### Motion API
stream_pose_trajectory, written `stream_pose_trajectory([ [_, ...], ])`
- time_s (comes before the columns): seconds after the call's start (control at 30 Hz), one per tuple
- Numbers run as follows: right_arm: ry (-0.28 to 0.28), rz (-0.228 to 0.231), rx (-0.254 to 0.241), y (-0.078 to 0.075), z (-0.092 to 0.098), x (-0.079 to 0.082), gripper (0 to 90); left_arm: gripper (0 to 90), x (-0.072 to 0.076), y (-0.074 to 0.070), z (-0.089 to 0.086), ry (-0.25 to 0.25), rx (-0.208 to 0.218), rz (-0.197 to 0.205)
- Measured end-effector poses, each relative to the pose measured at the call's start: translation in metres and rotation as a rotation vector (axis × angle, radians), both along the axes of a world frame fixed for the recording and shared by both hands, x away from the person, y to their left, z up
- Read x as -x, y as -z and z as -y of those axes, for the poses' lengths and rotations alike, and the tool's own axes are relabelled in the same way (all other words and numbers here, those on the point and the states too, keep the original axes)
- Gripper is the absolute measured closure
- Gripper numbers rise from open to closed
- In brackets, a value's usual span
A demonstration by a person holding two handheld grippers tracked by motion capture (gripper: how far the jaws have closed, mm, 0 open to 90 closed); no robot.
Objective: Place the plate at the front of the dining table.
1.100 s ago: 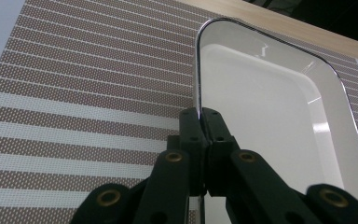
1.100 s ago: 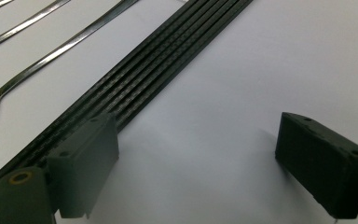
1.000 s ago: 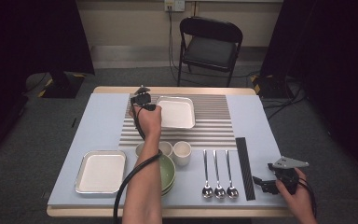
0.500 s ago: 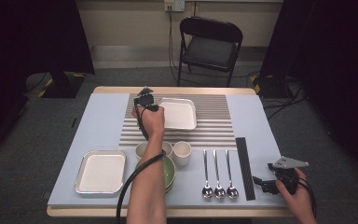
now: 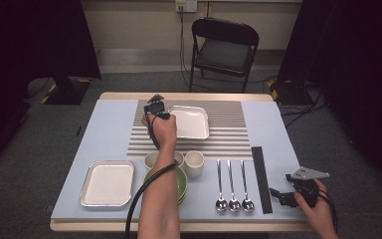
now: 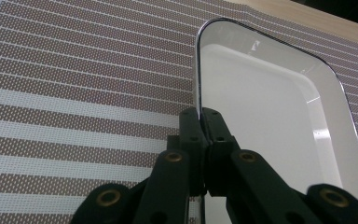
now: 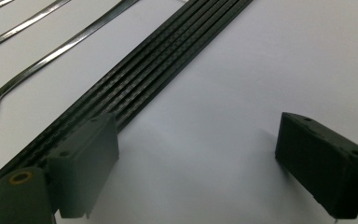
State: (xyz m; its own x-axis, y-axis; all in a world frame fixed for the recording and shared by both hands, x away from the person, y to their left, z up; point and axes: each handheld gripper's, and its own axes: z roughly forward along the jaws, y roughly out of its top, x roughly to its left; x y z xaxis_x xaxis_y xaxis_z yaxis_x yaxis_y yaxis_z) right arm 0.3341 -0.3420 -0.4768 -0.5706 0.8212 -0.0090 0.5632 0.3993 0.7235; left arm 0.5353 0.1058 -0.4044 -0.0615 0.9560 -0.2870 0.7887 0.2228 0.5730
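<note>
Jaws of your left gripper (image 6: pixel 204 122) pinch one tray's (image 6: pixel 279 107) rim on the striped mat (image 6: pixel 74 88), your right gripper (image 7: pixel 196 163) gapes beside three spoons (image 5: pixel 234 186), two cups (image 5: pixel 194 163) behind.

Lighting's decent over the pale blue surface (image 5: pixel 104 134), but the room around it goes pretty dark. The shiny rectangular metal tray (image 6: pixel 279 107) has glare streaks along its rim just past the left gripper (image 6: pixel 204 122); that gripper's black arms look blurry up close. Soft shadow sits between the right gripper (image 7: pixel 196 154) fingers.

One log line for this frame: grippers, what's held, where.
left gripper: shut on metal tray rim, over striped placemat | right gripper: open, empty, beside black strip
</note>
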Motion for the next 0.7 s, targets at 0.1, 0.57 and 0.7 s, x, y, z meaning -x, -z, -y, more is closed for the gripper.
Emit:
stream_pose_trajectory([
  [0.1, 0.0, 0.0, 0.0, 0.0, 0.0, 0.0, 12.3, 88.5, -0.0001, 0.0016, 0.0003, -0.003, 0.001, -0.006],
  [0.57, -0.001, 0.0, 0.0, 0.0, 0.0001, -0.0001, 12.3, 88.4, -0.0008, 0.0068, 0.002, -0.01, 0.006, -0.013],
  [0.7, 0.0, 0.0, 0.0, 0.0, 0.0, 0.0, 12.3, 88.3, -0.0011, 0.0073, 0.0026, -0.02, 0.011, -0.012],
])
